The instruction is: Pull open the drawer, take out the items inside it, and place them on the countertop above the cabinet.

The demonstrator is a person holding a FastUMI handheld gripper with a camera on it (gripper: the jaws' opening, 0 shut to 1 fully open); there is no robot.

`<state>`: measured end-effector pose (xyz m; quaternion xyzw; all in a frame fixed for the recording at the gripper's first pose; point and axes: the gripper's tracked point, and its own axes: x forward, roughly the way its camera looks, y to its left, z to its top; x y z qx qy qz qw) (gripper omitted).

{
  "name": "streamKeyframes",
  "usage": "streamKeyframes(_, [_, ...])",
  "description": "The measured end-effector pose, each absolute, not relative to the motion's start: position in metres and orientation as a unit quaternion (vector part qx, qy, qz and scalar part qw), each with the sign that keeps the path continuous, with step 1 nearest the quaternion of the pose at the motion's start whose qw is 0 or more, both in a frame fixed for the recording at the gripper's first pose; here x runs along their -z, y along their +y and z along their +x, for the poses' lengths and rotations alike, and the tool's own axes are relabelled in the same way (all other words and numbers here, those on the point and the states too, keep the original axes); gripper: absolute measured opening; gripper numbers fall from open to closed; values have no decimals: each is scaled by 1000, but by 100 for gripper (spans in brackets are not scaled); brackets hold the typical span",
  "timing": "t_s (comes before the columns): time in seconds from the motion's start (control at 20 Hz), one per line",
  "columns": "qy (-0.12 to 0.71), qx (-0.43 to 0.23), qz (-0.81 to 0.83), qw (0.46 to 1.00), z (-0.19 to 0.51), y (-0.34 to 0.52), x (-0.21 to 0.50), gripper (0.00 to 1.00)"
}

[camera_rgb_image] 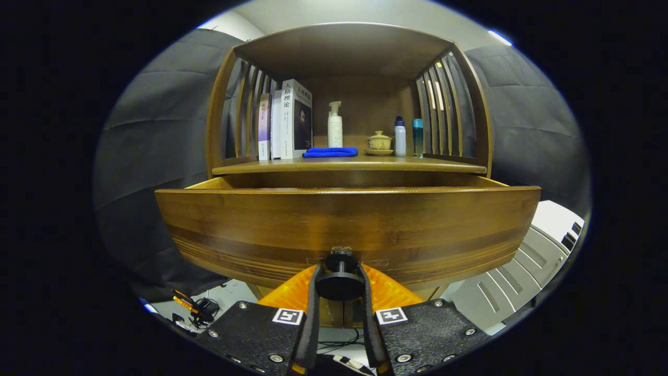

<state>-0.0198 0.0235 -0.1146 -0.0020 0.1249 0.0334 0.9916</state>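
The wooden drawer (344, 224) stands pulled out from the cabinet toward me, its broad front panel close ahead. A dark round knob (340, 284) juts from the lower middle of that panel. My gripper (340, 277) is shut on the knob, one finger pressing each side of it. The drawer's inside is hidden behind its front panel. Above it runs the countertop (449, 166), a wooden shelf under a slatted hutch.
On the countertop stand several books (287, 122), a white pump bottle (334, 125), a folded blue cloth (330, 152), a lidded cup on a saucer (379, 142), and two small bottles (408, 137). A white appliance (527, 261) sits low beside the cabinet; cables (195, 308) lie on the floor.
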Motion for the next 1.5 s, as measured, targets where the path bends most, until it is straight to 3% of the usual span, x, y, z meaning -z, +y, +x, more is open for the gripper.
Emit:
streamKeyframes(0.5, [122, -69, -44, 989, -61, 33, 114, 37])
streamKeyframes(0.9, [115, -67, -38, 990, -65, 33, 108, 43])
streamKeyframes(1.1, [-3, -96, -60, 994, -66, 52, 33, 72])
streamKeyframes(1.2, [-20, -107, -49, 993, -71, 58, 13, 86])
streamKeyframes(1.5, [54, -111, 18, 992, -34, 50, -4, 94])
